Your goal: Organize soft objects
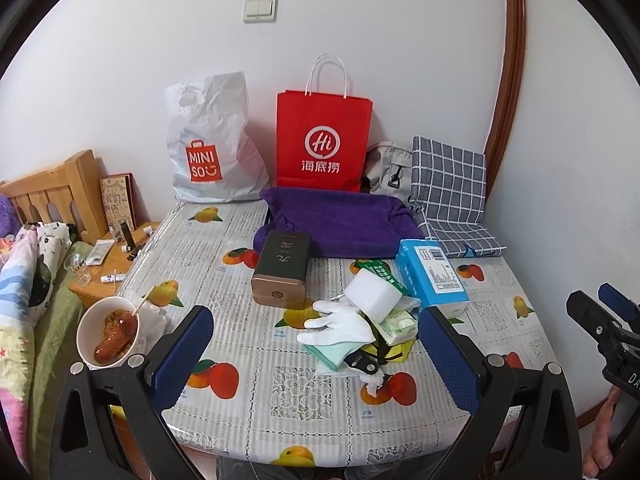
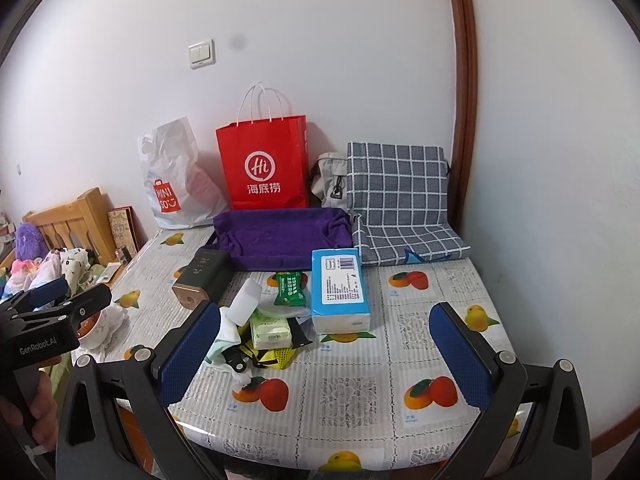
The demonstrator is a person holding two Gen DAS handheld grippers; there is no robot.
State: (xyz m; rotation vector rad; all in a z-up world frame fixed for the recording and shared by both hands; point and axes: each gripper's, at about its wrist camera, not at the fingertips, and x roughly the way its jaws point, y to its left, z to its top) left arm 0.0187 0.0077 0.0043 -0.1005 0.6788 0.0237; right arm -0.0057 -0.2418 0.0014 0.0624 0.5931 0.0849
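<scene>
Progress: nil. Purple cloth tray (image 1: 344,216) at 12 o'clock holds nothing; white glove (image 1: 340,320), white foam block (image 1: 372,292), blue tissue pack (image 1: 432,276) untouched. Left gripper (image 1: 316,352), right gripper (image 2: 324,352) both wide, holding nothing.

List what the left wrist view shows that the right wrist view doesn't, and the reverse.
Only the left wrist view: the bowl's contents, a sausage on a skewer, and the white glove in full. It also shows the right gripper at its edge.

Only the right wrist view: the purple plush on the bed, and the left gripper.

Both: red bag, purple tray, blue tissue pack, white sponge, dark tin, checked cushion. Both grippers are open and empty.
</scene>
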